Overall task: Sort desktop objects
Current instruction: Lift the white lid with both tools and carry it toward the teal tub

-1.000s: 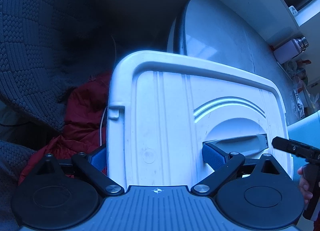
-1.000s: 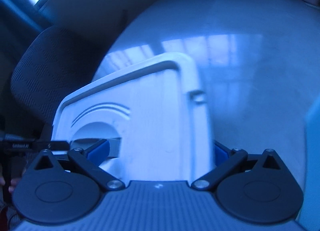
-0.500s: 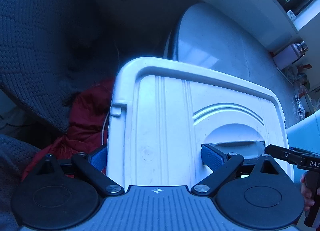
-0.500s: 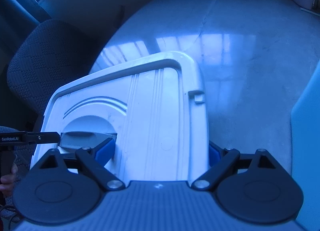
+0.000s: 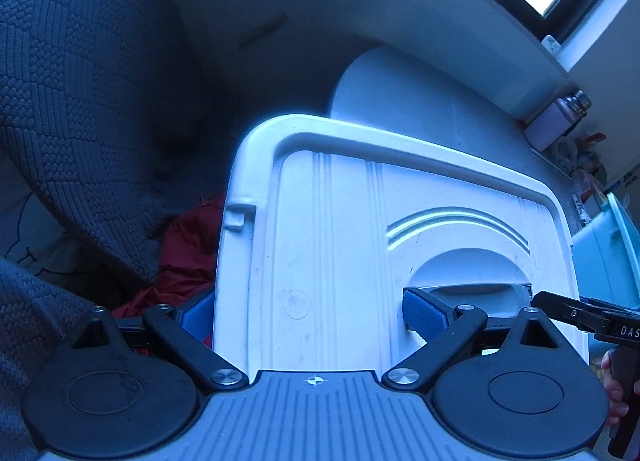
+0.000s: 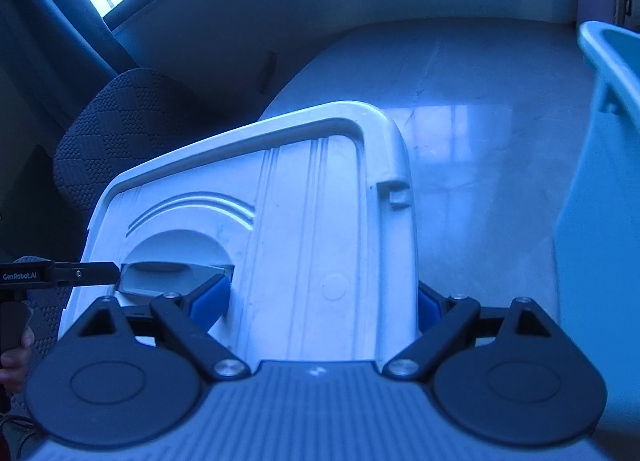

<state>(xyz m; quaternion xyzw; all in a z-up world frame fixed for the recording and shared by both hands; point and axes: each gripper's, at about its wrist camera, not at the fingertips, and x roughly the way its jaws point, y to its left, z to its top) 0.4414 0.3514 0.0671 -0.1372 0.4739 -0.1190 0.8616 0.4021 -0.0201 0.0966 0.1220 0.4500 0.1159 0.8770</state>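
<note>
A white plastic box lid (image 5: 340,253) with a recessed grey handle (image 5: 472,291) fills both wrist views; it also shows in the right wrist view (image 6: 288,245). My left gripper (image 5: 308,313) is shut on the lid's left half, one blue pad at the outer edge, the other in the handle recess. My right gripper (image 6: 316,301) is shut on the lid's right half, one pad in the recess, the other at the outer edge. The lid is held up, tilted over the table edge.
A white glossy table (image 6: 480,149) lies ahead. A blue plastic bin (image 6: 600,189) stands at the right. A dark chair (image 5: 80,109) and red cloth (image 5: 188,253) are at the left. A flask (image 5: 556,121) stands far right near the window.
Both grippers have lifted the lid higher and tilted it; more of the table, the blue bin and the window have come into view. The grips have not changed.
</note>
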